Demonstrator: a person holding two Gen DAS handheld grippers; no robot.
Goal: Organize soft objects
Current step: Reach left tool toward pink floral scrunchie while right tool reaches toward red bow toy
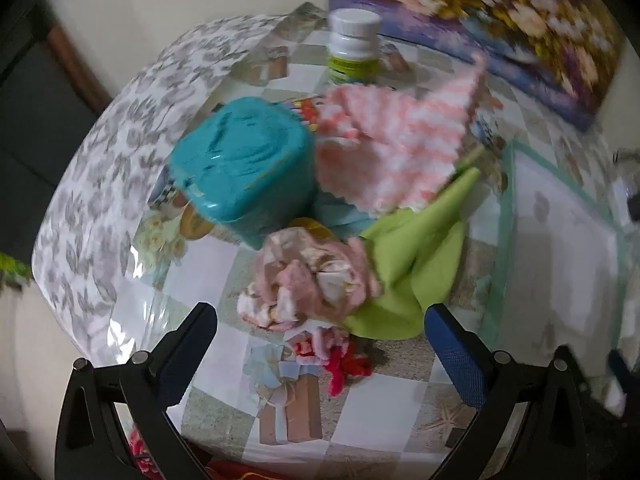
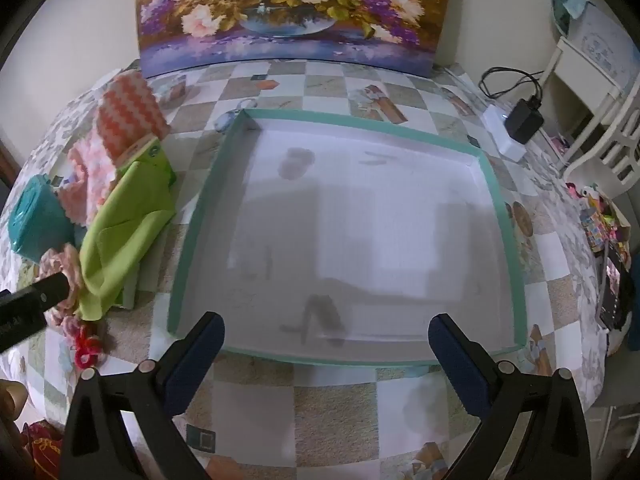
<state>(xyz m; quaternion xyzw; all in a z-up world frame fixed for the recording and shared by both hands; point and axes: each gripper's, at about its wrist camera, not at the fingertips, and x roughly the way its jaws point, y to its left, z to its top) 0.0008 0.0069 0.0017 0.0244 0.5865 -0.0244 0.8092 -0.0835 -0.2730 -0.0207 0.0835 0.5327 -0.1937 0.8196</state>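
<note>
On the left of the table (image 2: 336, 400) sits the heap of soft things: a teal tub (image 1: 244, 164) furthest left, with a pink-and-white striped cloth (image 1: 384, 148) beside it and a white-capped bottle (image 1: 354, 46) behind. In front of the tub lies a bunched pink crocheted piece (image 1: 308, 280), touching a lime green cloth (image 1: 416, 256) that drapes to its right, and a small red knitted bit (image 1: 344, 364) lies nearest the camera. The left tool (image 1: 320, 340) hangs above this heap, its fingers wide apart and nothing between them. Further right lies a shallow white tray (image 2: 496, 196) with a teal rim (bare inside). The right tool (image 2: 326, 344) hovers over the tray's near edge, its fingers likewise spread with nothing gripped
</note>
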